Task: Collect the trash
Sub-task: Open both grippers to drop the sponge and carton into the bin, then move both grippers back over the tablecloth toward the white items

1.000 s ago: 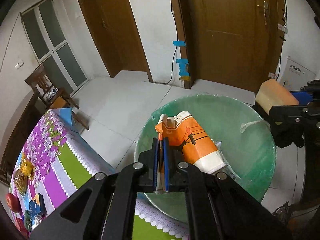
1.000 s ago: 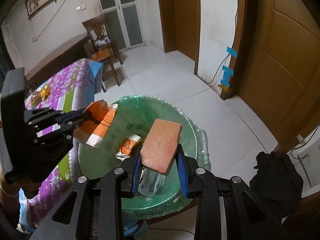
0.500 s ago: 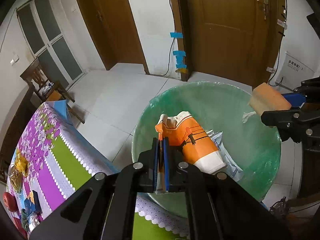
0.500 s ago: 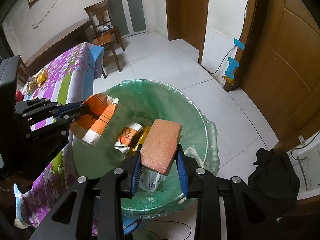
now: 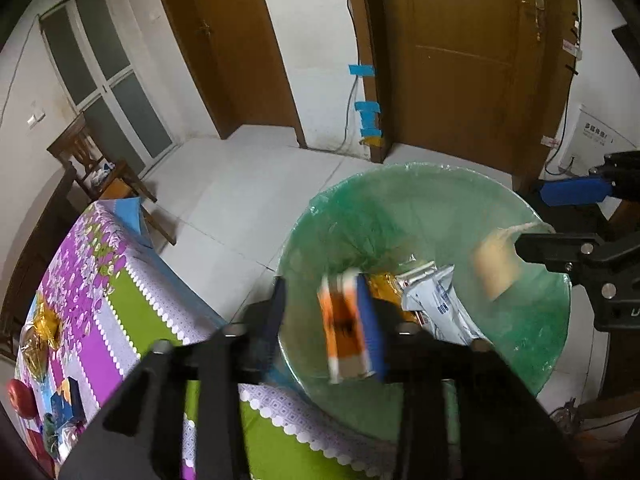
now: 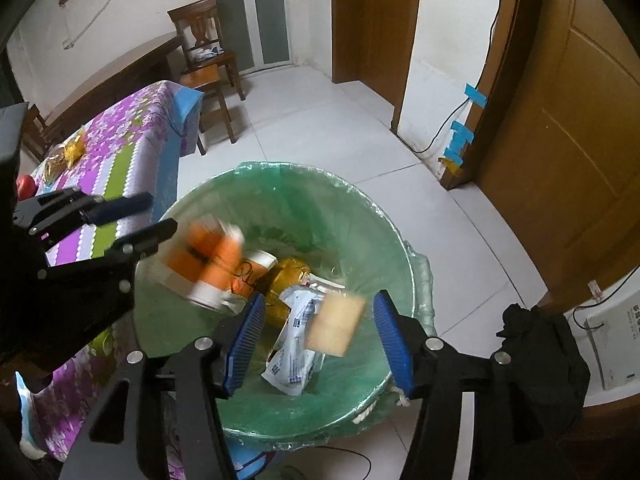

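Surroundings: tabletop with a purple, green and white floral cloth stands to the left of the bin, its edge close against the bin rim. On its far left end lie a gold wrapper and a red apple. A wooden chair stands at the far end of the tabletop. Brown door on the far wall, blue tape strips on the frame beside it. Black cloth heaped on the floor right of the bin.

Bin: round, lined with a green plastic bag, mouth wide and unobstructed. Inside it lie a white packet with blue print, a gold wrapper and an orange-printed cup.

Left hand-held gripper: jaws spread apart, gripping nothing. Orange and white carton sits blurred between the fingers, over the near left part of the bin, against the blue pad of the right finger; contact cannot be judged.

Right hand-held gripper: jaws wide apart, gripping nothing. Tan sponge, blurred, lies between the blue pads, touching neither, above the white packet inside the bin mouth
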`<state>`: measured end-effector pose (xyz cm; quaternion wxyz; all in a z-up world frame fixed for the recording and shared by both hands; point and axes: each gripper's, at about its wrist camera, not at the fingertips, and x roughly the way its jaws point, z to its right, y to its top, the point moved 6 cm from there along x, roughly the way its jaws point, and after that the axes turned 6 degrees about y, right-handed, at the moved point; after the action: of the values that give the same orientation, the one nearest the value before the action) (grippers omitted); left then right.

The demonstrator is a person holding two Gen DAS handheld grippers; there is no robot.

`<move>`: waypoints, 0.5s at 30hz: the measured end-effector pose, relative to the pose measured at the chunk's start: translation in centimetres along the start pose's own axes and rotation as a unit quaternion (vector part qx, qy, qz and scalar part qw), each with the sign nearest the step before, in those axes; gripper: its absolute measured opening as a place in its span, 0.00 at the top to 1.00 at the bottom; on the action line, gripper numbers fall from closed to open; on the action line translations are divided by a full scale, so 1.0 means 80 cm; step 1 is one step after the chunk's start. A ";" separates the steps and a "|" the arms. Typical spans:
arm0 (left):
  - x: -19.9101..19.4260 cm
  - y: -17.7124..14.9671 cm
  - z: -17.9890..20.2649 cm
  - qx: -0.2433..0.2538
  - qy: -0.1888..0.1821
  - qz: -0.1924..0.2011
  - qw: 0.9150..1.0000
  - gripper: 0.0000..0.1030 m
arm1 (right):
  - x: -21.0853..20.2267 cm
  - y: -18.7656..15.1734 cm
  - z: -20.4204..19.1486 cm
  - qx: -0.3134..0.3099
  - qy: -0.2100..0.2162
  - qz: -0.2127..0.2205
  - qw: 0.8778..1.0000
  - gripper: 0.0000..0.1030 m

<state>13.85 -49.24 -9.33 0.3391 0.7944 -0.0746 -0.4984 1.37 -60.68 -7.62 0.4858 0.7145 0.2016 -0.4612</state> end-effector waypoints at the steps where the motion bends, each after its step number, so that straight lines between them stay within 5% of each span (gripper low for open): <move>1: 0.000 -0.001 0.000 0.001 0.001 0.000 1.000 0.64 | 0.000 -0.002 0.002 0.002 0.002 0.000 1.000 0.44; 15: -0.006 -0.008 -0.009 -0.004 0.021 0.003 1.000 0.64 | -0.009 -0.006 -0.002 0.000 -0.007 0.016 1.000 0.44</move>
<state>14.07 -48.19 -9.19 0.3454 0.8029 -0.0683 -0.4810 0.74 -60.24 -7.24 0.4943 0.7145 0.1872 -0.4584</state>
